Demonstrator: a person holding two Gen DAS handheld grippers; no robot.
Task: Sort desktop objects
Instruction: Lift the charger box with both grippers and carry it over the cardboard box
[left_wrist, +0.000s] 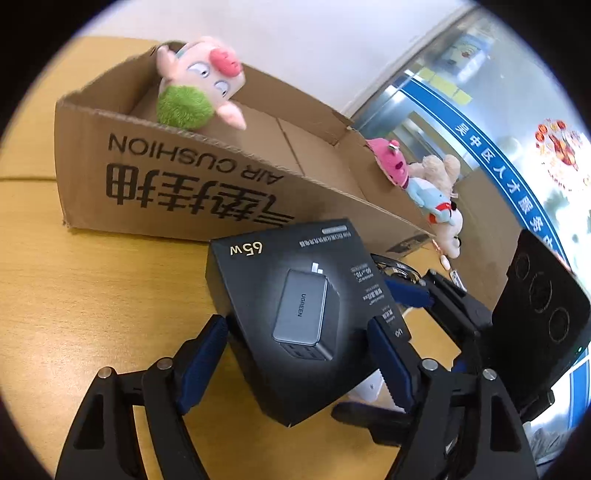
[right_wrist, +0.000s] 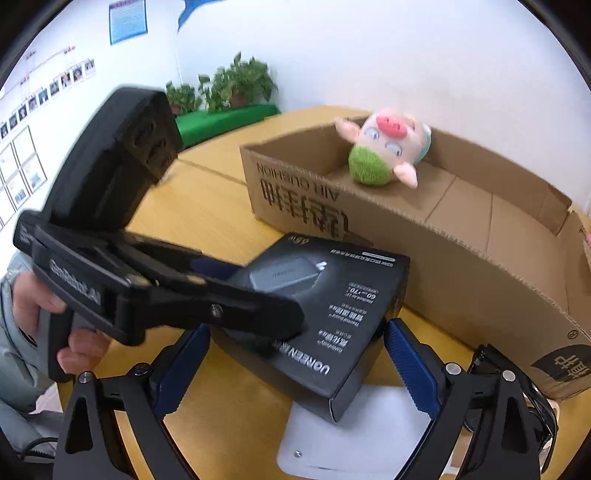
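Left and right wrist views. We see the black cardboard charger box (left_wrist: 295, 317) printed "65W", tilted and raised off the yellow wooden bench (left_wrist: 92, 295), just near of the long open brown cardboard carton (left_wrist: 177, 184) marked "AIR CUSHION". The left claw (left_wrist: 299, 354) holds the charger box: its blue pads (left_wrist: 205, 362) press on two opposite sides, with the box face turned up toward the camera. The right claw (right_wrist: 295, 365) stands wide, its blue pads either side of the box's near corner and not touching it, as far as we can tell. In the right wrist view the left claw's black body crosses the box from the left, gripped by the person's hand (right_wrist: 55, 321).

A round pink plush pig with a green patch (right_wrist: 384, 151) already sits at the far left end of the carton; a cluster of small plush toys (left_wrist: 428, 188) hangs over its right end. A flat white card (right_wrist: 354, 435) lies on the bench under the box (what it is we cannot tell).

We judge the step in hand to be carrying the box into the carton. To do it well, we would lift until the lowest corner clears the near wall, keep the pads square so the smooth box does not pivot, aim for the bare floor in the carton's middle, and set it flat before letting go.
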